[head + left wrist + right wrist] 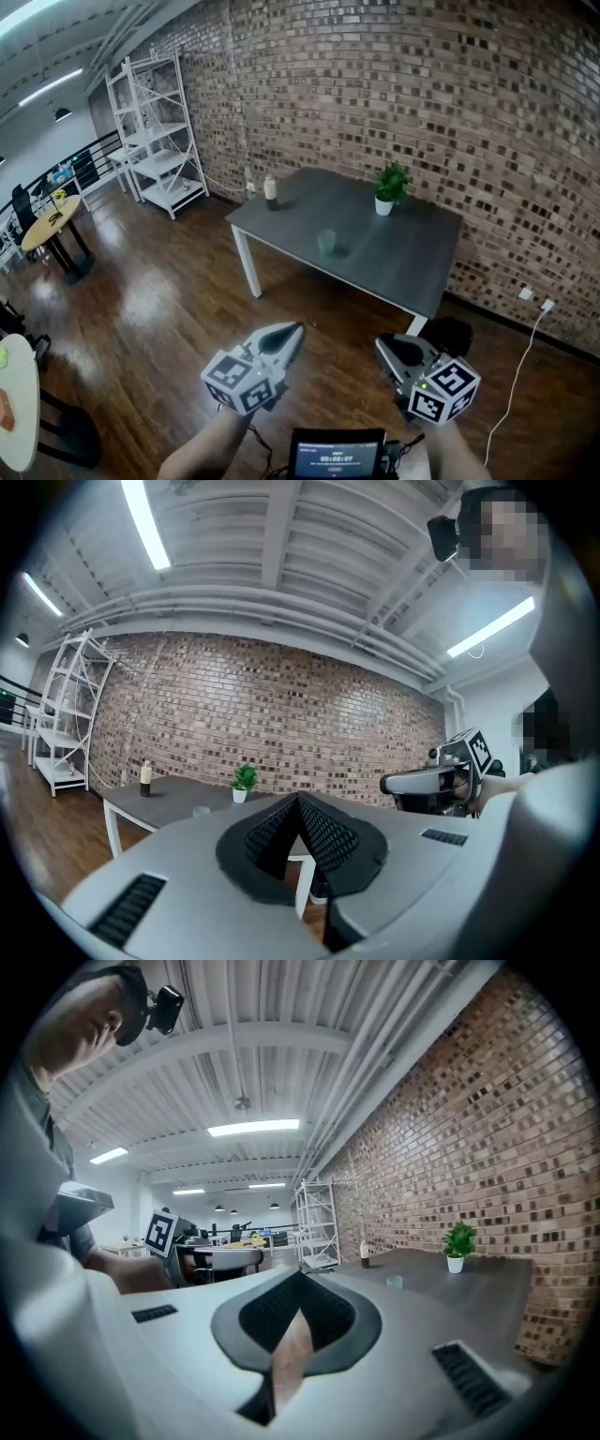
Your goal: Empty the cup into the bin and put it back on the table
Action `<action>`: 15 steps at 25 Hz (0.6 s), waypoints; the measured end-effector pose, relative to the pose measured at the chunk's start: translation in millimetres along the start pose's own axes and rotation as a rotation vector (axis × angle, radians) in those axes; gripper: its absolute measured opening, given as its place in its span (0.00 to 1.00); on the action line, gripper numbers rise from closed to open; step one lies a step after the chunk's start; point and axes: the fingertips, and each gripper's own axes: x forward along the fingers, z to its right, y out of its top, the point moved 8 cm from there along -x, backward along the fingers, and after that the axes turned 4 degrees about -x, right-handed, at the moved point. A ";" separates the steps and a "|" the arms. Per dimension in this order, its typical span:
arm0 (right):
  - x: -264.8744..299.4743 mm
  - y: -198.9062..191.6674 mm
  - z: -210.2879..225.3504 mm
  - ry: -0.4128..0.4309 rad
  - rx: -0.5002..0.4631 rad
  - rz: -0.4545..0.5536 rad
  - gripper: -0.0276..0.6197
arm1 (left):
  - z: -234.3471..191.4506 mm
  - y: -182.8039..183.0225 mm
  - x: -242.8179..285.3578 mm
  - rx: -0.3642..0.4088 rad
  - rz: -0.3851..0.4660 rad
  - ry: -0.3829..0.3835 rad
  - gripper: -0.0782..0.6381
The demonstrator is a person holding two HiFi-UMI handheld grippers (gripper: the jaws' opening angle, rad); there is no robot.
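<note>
Here, in the head view, the left hand-held gripper (296, 330) and the right hand-held gripper (382, 343) sit side by side in the lower middle of the frame, above a wooden floor (169, 309). Both are pressed together with nothing in them. Above them, in the middle of the frame, a grey desk (403, 262) stands against a brick wall (422, 84). The cup (326, 243) stands upright on the desk's near left part, well apart from both grippers. A potted plant (389, 187) is at the desk's far edge and a bottle (271, 190) at its far left corner. A white shelf (155, 131) stands at upper left.

In the left gripper view, the jaws meet in a point at centre, gripping nothing. The cup (200, 810) shows small at centre left on the desk, between the bottle and the plant.

In the right gripper view, the jaws are likewise together and bare. The cup (395, 1282) is right of centre on the desk.
</note>
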 end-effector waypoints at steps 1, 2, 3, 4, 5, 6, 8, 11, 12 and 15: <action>4.2 3.0 9.9 0.001 0.000 0.000 0.05 | -4.2 2.6 10.2 0.000 0.004 0.004 0.11; 8.8 6.8 19.7 0.001 -0.003 0.000 0.05 | -7.9 6.0 20.5 0.003 0.009 0.006 0.11; 14.1 10.1 29.2 0.003 -0.006 0.000 0.05 | -11.3 9.0 30.8 0.008 0.013 0.006 0.11; 20.2 12.0 38.4 0.008 -0.008 0.000 0.05 | -14.8 10.7 40.6 0.013 0.014 0.006 0.11; 26.4 12.3 47.2 0.016 -0.007 0.001 0.05 | -18.3 10.7 49.8 0.016 0.013 0.006 0.11; 32.2 11.8 55.8 0.023 -0.005 0.000 0.05 | -21.8 10.0 58.4 0.018 0.011 0.007 0.11; 42.9 11.1 72.7 0.029 -0.004 -0.002 0.05 | -28.9 9.6 74.3 0.020 0.009 0.012 0.11; 60.1 12.2 95.5 0.038 0.003 -0.001 0.05 | -42.9 9.7 93.7 0.018 0.007 0.023 0.11; 66.1 11.8 101.1 0.045 0.006 0.002 0.05 | -48.6 7.5 98.9 0.019 0.002 0.025 0.11; 85.5 12.1 117.9 0.059 -0.012 0.006 0.05 | -69.2 2.4 115.6 0.020 -0.004 0.031 0.11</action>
